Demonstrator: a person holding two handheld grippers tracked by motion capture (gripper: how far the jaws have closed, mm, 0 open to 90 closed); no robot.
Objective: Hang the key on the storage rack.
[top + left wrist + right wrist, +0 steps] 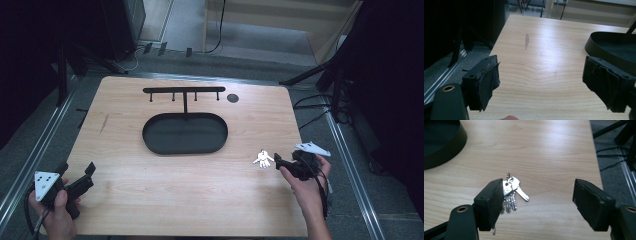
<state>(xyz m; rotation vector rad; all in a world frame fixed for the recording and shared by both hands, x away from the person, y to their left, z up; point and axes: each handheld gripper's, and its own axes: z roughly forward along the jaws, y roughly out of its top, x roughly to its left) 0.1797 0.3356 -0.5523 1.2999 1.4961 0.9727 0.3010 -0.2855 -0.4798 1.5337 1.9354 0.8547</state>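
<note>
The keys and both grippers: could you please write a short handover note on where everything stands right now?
Left gripper: open, holding nothing, at the table's near left corner.
Right gripper: open, low over the table's right side; the bunch of keys lies flat beside its left jaw, ungripped.
Black oval tray with its hook rack stands mid-table, nothing in it or hung.
Done: nothing visible. Left: probably grasp the keys; destination unknown.

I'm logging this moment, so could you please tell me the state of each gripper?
Left gripper: tongs open, holding nothing.
Right gripper: tongs open, empty, keys lying by one.
</note>
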